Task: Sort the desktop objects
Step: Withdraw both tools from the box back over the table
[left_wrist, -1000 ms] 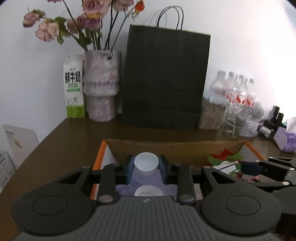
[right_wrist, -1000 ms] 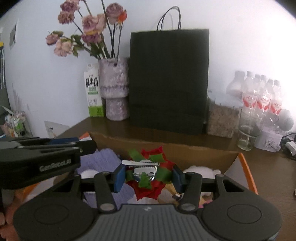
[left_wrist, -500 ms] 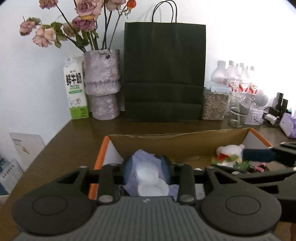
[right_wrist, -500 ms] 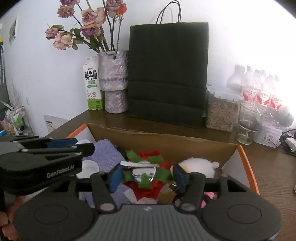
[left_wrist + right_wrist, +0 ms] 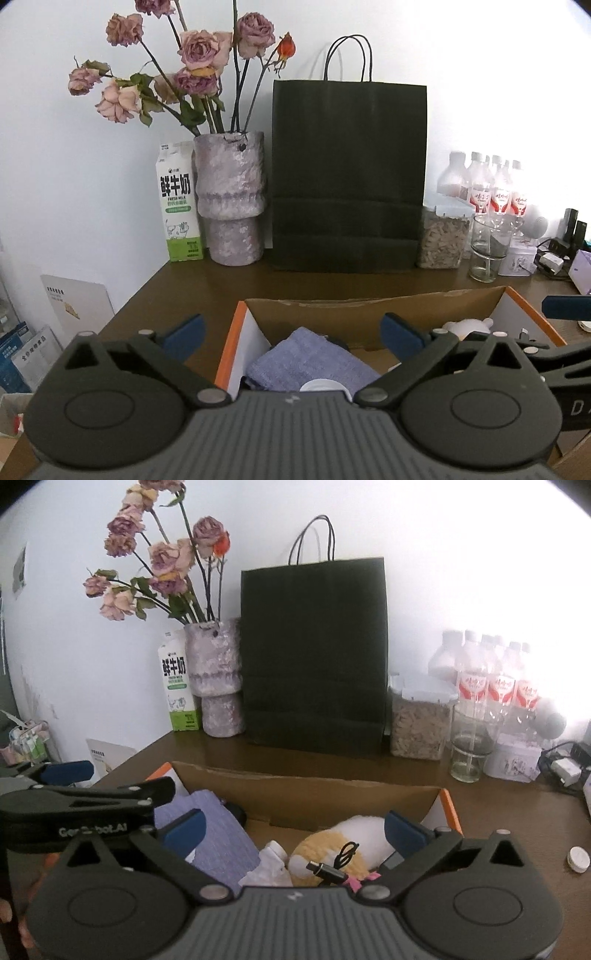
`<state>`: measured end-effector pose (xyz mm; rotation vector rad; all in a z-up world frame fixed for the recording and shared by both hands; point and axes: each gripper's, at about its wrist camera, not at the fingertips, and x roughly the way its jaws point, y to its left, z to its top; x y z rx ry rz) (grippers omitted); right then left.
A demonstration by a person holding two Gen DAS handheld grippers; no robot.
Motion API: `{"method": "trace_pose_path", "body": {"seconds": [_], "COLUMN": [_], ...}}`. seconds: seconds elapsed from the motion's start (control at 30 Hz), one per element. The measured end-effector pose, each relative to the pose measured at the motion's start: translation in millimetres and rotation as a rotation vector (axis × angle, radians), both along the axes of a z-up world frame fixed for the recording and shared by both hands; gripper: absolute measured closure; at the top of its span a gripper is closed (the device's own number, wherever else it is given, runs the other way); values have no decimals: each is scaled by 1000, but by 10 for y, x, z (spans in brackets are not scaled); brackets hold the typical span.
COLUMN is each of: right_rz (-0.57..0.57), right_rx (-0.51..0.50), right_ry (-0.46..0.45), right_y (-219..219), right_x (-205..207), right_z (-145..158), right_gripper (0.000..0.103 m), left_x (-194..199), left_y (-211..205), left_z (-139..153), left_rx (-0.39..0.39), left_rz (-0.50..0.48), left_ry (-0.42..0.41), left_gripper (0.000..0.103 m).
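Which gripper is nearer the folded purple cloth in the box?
Left. The left gripper hovers directly over the purple cloth; the right gripper hangs beside it, over the plush toy.

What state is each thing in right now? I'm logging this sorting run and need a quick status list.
left gripper: jaws opening, nothing between them.
right gripper: jaws opening, nothing between them.
cardboard box: open-topped, holding items.
purple cloth: lying in the box.
plush toy: lying in the box.
paper bag: upright.
milk carton: upright, closed.
glass: upright, seemingly empty.

Black ribbed gripper bodies, blue pads, silver screws, white lettering.
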<state>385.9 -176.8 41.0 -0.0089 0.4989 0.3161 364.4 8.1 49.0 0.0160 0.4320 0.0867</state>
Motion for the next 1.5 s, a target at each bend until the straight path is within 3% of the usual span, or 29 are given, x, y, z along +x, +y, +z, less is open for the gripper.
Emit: {"method": "trace_pose_path", "body": {"seconds": [0.53,0.9,1.5], "right_rz": [-6,-10,-4], "right_rx": [-13,-12,-32], "right_ry": [-33,-76,-84], "right_y": [-49,-36,-241], "right_x": [-95,-350,-1433], "right_z": [73,220,173], "right_gripper": [0,0,0], "left_x": [-75,-363,-1381], "left_y": [-23,-6,-56], "left_z": [61,208,188], "left_rx": [-17,-55,-65], "left_rz": [-19,1,-25], "left_ry": [-23,-49,-62], "left_gripper": [0,0,0]}}
